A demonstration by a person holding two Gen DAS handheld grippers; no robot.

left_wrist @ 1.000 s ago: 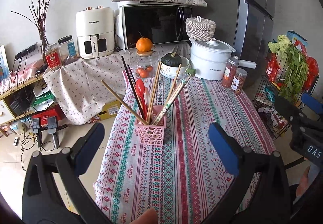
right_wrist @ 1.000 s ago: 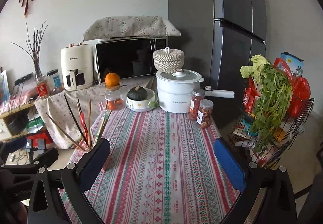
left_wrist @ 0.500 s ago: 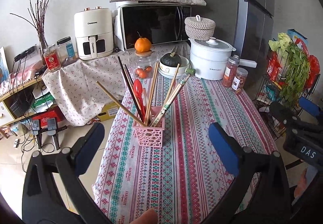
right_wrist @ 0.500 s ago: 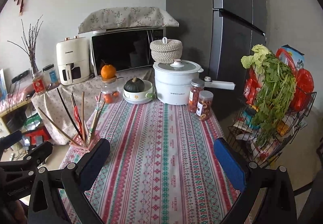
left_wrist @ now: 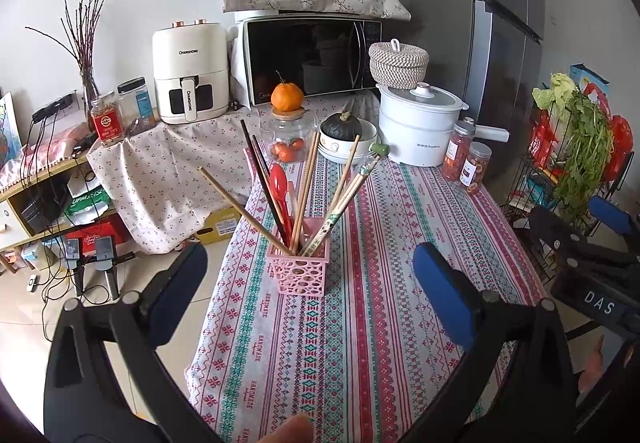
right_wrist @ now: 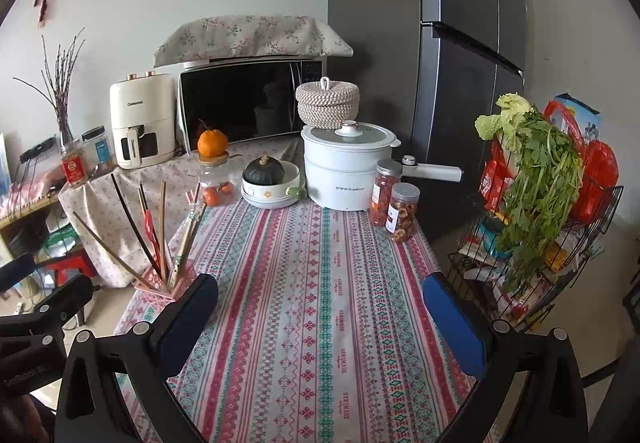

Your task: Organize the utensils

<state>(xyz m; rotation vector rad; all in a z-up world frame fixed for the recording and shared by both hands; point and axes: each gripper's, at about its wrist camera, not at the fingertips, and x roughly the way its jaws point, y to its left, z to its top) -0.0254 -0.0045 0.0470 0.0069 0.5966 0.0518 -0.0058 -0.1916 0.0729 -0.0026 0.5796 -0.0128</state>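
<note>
A pink perforated utensil holder (left_wrist: pixel 299 270) stands on the striped tablecloth (left_wrist: pixel 360 323) near the table's left edge. It holds several wooden and dark chopsticks and a red spoon (left_wrist: pixel 277 183), all leaning outward. My left gripper (left_wrist: pixel 308 293) is open and empty, close in front of the holder. My right gripper (right_wrist: pixel 320 317) is open and empty over the table's middle. The holder (right_wrist: pixel 160 283) shows at the left in the right wrist view.
At the table's far end stand a white pot (left_wrist: pixel 418 125), a bowl with a dark squash (left_wrist: pixel 347 139), a glass jar under an orange (left_wrist: pixel 287 137) and two snack jars (left_wrist: pixel 466 161). A wire rack of greens (right_wrist: pixel 532 211) stands to the right.
Both grippers have drawn back and risen slightly from the table, so the holder looks a little farther away. Both stay open and empty.
</note>
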